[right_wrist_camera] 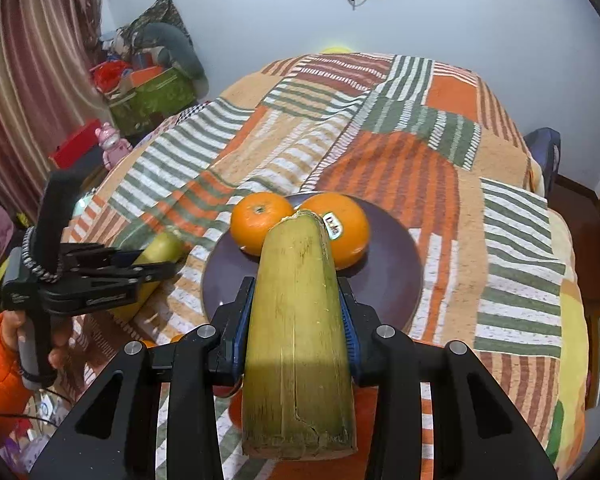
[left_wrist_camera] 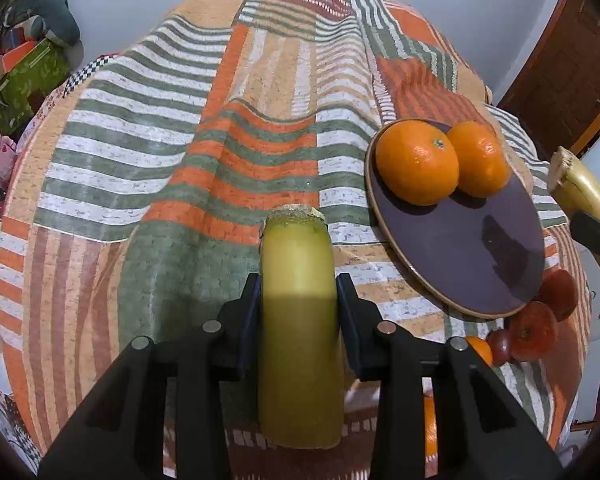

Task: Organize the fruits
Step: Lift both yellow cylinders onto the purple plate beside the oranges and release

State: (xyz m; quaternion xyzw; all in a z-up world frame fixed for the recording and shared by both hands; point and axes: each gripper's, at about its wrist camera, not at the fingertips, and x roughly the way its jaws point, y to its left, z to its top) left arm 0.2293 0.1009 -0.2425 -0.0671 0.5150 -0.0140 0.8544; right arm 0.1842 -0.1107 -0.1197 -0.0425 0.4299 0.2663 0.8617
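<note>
Nearest the right wrist lens: a cut yellow-green stalk piece (right_wrist_camera: 298,344), clamped between the right gripper's (right_wrist_camera: 298,316) pads, hanging over the purple plate (right_wrist_camera: 392,280). Two oranges (right_wrist_camera: 260,222) sit touching at the plate's 12 o'clock. Left gripper (left_wrist_camera: 298,308) is clamped on a second stalk piece (left_wrist_camera: 298,320), plate at its 2 o'clock. Smaller fruits (left_wrist_camera: 534,330) lie just beside the plate's near rim. Risk: the smooth, tapered stalk may slip endwise, or nudge the oranges rolling once lowered.
</note>
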